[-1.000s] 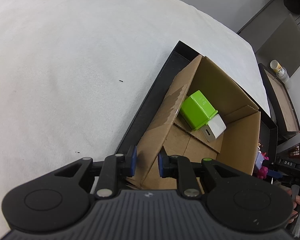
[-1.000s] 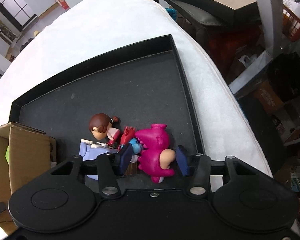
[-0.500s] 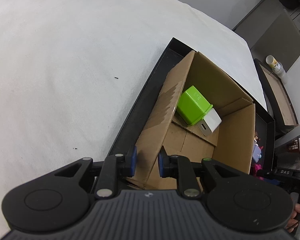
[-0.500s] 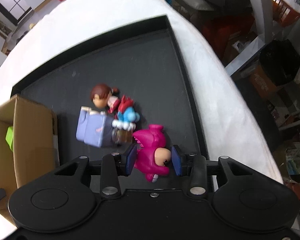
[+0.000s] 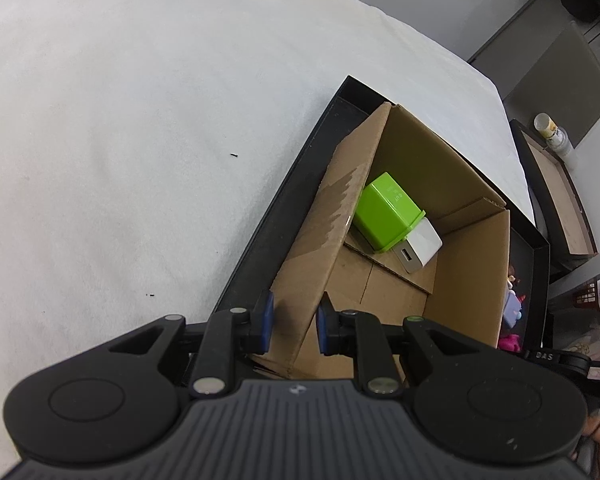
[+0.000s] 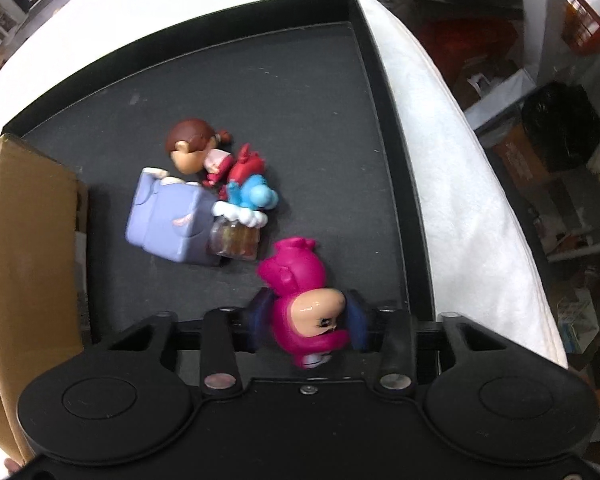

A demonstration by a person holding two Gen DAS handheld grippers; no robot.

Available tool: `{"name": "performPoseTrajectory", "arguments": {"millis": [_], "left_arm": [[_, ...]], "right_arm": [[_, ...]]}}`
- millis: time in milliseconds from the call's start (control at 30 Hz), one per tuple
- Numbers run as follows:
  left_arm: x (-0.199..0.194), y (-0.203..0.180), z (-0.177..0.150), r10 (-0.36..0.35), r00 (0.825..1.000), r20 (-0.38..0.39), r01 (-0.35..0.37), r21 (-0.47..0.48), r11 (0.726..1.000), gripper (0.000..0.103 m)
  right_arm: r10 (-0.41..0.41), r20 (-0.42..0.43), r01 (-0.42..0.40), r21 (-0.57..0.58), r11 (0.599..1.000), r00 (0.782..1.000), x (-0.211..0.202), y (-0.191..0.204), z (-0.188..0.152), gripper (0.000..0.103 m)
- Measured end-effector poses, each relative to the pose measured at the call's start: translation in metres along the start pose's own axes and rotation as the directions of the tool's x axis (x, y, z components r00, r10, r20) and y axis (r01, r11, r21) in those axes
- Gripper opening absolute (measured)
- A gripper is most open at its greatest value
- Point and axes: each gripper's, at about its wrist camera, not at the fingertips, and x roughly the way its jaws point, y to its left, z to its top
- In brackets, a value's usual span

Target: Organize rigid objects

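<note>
The right gripper point(image 6: 309, 320) has just been closing and now pinches the pink toy point(image 6: 300, 300) low in the tray point(image 6: 384, 128); the left gripper point(image 5: 292, 326) clamps the box point(image 5: 468, 264) wall; next, probably, lift the toy across into the box.

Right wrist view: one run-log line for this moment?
right gripper: shut on pink figure | left gripper: clamping cardboard box wall | black tray: other toys remain

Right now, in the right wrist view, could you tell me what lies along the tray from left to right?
Cardboard box → lavender toy block → blue-and-red figurine → magenta figurine in the right tool → black tray's right wall.
</note>
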Motion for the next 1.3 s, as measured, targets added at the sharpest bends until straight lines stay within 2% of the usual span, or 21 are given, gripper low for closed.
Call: {"name": "performPoseTrajectory", "arguments": {"millis": [367, 667, 833, 1300], "left_arm": [[0.000, -0.002, -0.002, 0.006, 1.000, 0.000, -0.006, 0.016, 1.000, 0.019], [-0.002, 0.000, -0.003, -0.017, 1.000, 0.009, 0.017, 0.028, 0.999, 0.019], [-0.003, 0.006, -0.002, -0.046, 0.999, 0.007, 0.045, 0.015, 0.999, 0.019], [-0.004, 0.014, -0.005, -0.085, 0.996, 0.002, 0.085, 0.016, 0.996, 0.019]], "right_arm": [[0.059, 0.064, -0.059, 0.000, 0.998, 0.996, -0.036, 0.005, 0.000, 0.038], [0.117, 0.133, -0.117, -0.003, 0.993, 0.984, -0.068, 0.016, -0.006, 0.038], [0.151, 0.155, -0.150, -0.018, 0.989, 0.976, -0.087, 0.033, -0.006, 0.038], [0.240, 0.183, -0.229, -0.079, 0.970, 0.953, -0.108, 0.084, 0.001, 0.038]]}}
